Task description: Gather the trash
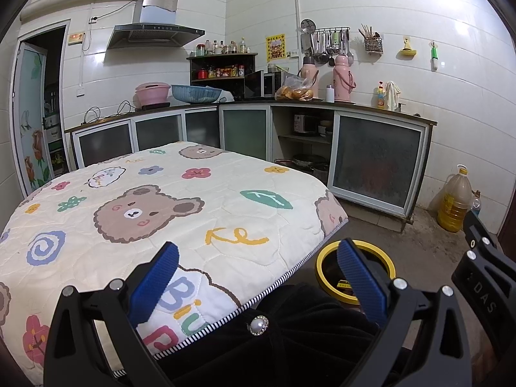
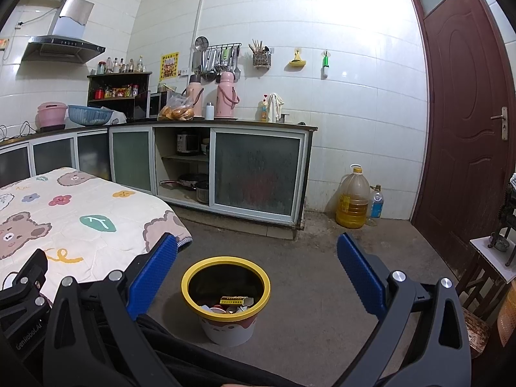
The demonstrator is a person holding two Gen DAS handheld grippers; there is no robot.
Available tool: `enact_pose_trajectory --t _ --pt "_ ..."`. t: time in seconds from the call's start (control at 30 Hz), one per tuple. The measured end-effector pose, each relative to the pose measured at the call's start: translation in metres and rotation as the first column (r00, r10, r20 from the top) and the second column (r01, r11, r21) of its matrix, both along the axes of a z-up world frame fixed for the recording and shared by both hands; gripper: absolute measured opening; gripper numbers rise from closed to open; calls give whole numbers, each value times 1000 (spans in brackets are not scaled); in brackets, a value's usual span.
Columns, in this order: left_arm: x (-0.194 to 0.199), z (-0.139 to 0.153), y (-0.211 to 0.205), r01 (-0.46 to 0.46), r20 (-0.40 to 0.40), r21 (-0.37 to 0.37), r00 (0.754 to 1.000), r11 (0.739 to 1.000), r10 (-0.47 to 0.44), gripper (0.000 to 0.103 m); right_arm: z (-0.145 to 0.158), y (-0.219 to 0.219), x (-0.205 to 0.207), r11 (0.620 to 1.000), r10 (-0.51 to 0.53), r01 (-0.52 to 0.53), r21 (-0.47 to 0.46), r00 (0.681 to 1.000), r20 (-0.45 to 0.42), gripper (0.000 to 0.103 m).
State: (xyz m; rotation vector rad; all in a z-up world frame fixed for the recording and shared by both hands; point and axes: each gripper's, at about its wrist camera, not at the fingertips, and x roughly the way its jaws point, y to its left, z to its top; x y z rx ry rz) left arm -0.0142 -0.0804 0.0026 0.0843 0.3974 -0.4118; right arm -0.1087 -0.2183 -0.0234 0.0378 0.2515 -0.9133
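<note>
A small trash bin (image 2: 225,306) with a yellow rim stands on the concrete floor beside the table; several pieces of trash (image 2: 230,304) lie inside it. My right gripper (image 2: 256,267) is open and empty, held above the bin. My left gripper (image 1: 258,274) is open and empty over the near corner of the table (image 1: 161,213), which has a bear-print cover. The bin's yellow rim (image 1: 325,254) shows past the table edge in the left wrist view. No loose trash shows on the cover.
Kitchen counter (image 2: 209,122) with cabinets runs along the far wall. An oil jug (image 2: 353,198) and a water bottle (image 2: 375,203) stand on the floor by a brown door (image 2: 464,129). A small stand (image 2: 493,258) is at right. Dark clothing (image 1: 290,338) lies below the grippers.
</note>
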Motion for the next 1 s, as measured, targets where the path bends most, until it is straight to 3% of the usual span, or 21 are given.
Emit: enact_pose_trajectory --t 1.0 --pt "6 1 1 21 -10 18 1000 1000 -21 95 1 -3 -4 1000 1 -1 7 1000 -5 95"
